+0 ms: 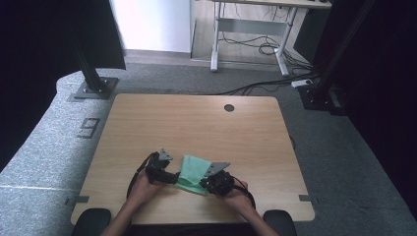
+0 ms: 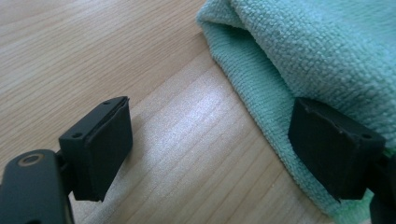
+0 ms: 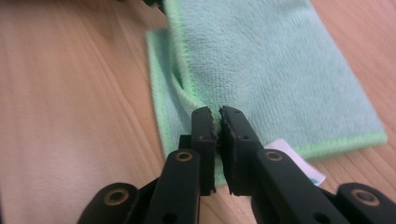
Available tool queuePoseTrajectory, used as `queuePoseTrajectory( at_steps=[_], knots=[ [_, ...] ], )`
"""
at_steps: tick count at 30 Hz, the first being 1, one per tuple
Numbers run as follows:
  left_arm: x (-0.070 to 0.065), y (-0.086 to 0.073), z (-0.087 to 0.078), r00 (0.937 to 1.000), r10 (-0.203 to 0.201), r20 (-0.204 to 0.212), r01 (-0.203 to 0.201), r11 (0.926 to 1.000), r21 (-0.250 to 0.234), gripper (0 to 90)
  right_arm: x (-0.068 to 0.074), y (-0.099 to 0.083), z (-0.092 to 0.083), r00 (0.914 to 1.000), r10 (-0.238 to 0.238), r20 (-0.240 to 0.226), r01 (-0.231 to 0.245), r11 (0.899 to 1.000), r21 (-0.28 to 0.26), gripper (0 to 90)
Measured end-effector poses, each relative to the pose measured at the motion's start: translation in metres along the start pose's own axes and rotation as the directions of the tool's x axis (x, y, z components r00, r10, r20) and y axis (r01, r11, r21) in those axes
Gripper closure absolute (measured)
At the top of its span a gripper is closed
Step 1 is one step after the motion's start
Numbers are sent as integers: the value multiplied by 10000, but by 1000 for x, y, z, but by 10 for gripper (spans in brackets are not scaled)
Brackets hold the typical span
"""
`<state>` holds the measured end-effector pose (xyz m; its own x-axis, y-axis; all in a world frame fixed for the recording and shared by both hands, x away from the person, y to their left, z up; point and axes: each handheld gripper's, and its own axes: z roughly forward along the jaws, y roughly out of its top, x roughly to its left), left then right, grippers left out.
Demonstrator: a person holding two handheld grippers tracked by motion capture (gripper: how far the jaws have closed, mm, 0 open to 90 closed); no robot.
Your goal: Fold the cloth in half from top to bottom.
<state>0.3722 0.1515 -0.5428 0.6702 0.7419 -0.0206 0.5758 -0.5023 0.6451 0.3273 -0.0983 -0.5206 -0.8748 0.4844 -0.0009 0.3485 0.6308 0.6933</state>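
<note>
Cloth [image 1: 193, 173] lies folded at the counter's [image 1: 196, 123] near edge. My right hand-held gripper [image 3: 217, 114] is pinched shut on its hem; the left one [image 2: 208, 140] gapes wide, holding nothing. Risk, I judge: thin bite slips, fold springs open.

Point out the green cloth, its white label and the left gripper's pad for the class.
green cloth [image 3: 271, 74], right gripper view, on its folded top layer.
white label [image 3: 299, 161], right gripper view, at the cloth's near hem.
left gripper's pad [image 2: 109, 144], left gripper view, on its flat face.
</note>
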Motion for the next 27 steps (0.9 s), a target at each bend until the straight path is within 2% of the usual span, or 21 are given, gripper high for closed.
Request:
queuePoseTrajectory(
  at_steps=[4, 8, 11, 17, 21, 24, 27],
  knots=[
    [0, -1, 0, 10000, -15, -50, 15, 10000, -25, 140, 8, 5, -8, 9998, -161, 90, 163, 9995, -259, 851],
    [-1, -1, 0, 10000, -48, -79, 48, 10000, -47, 140, 14, 8, -13, 9997, -248, -42, 246, 9987, -455, 853],
    [-1, -1, 0, 9999, -60, -81, 60, 10000, -52, 140, 19, 6, -11, 9990, -348, -270, 339, 9988, -355, 853],
    [-1, -1, 0, 9999, -76, -107, 76, 10000, -40, 140, 23, 0, -2, 9969, -156, -773, 148, 9998, -113, 848],
    [-1, -1, 0, 9999, -88, -114, 88, 10000, -38, 140, 27, -2, 7, 9951, -229, -966, 245, 9996, 154, 843],
    [-1, 0, 0, 9999, -94, -100, 94, 10000, -20, 140, 30, -3, 11, 9953, -307, -920, 339, 9989, 326, 840],
    [2, 1, -1, 10000, -18, 94, 17, 9999, 131, 147, 28, -4, 12, 9964, -298, -792, 333, 9985, 424, 843]
  ],
)
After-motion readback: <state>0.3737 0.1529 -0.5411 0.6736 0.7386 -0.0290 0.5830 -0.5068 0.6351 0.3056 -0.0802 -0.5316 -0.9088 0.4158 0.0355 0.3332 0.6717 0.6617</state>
